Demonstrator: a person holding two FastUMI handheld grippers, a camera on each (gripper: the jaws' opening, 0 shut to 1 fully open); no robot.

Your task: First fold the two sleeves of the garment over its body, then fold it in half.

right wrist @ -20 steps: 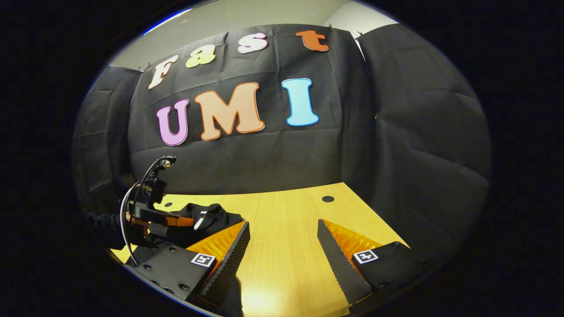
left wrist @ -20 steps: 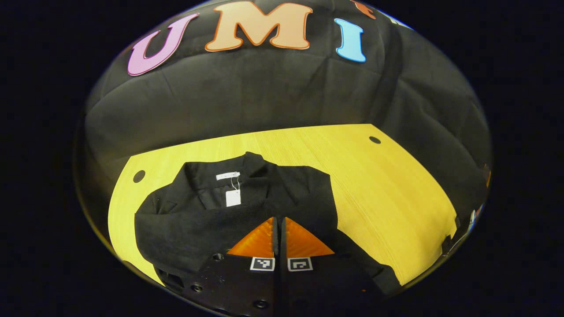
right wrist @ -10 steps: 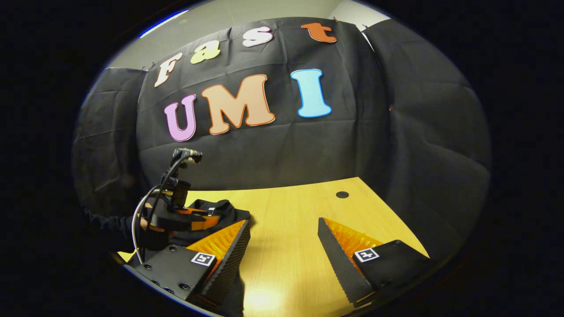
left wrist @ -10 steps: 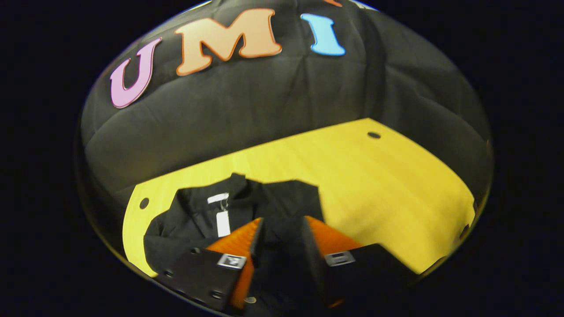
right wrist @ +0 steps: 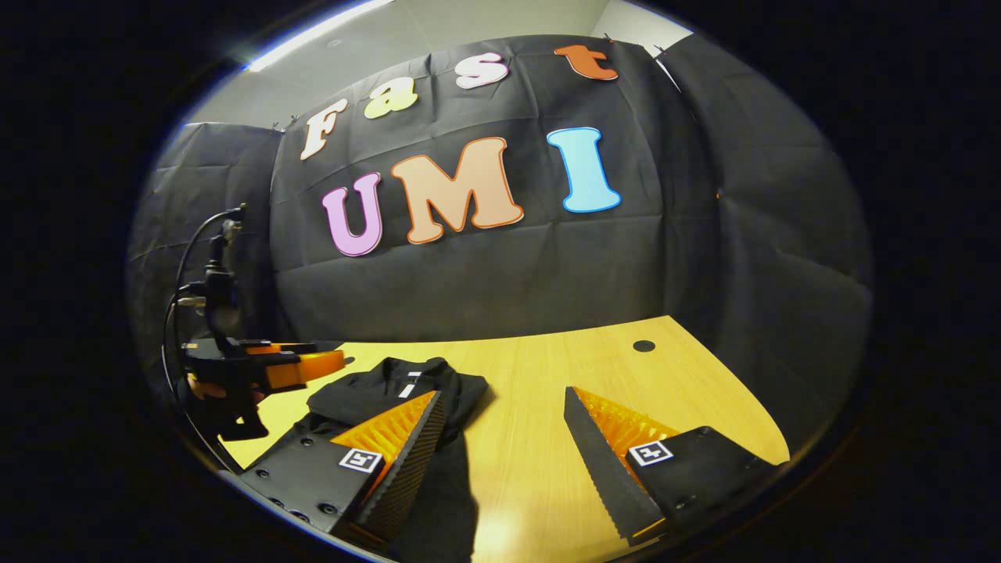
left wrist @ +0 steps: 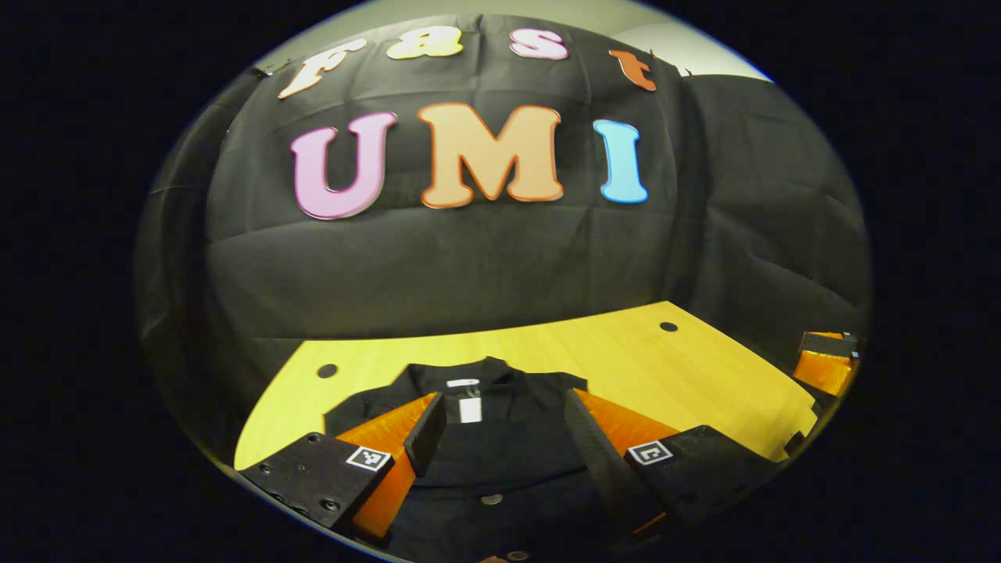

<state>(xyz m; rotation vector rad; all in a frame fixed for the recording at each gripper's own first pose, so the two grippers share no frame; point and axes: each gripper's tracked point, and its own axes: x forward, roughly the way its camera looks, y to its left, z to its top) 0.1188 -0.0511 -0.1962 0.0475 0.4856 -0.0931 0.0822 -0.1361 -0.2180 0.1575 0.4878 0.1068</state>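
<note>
The black garment lies folded on the yellow table, collar and white tag toward the far wall. My left gripper hovers above it, open, with nothing between its fingers. In the right gripper view the garment sits to the left, partly hidden behind my near finger. My right gripper stands open over bare tabletop to the garment's right. The left gripper also shows there, held by a hand, lifted clear of the cloth. The right gripper shows at the far right of the left gripper view.
The table has small round holes near its back corners. Black cloth walls close in behind and on both sides. A cable loops from the left gripper.
My left gripper, shut on the garment a second ago, has opened, let the cloth go and risen back from it. The right gripper stays open, shifted only a little.
</note>
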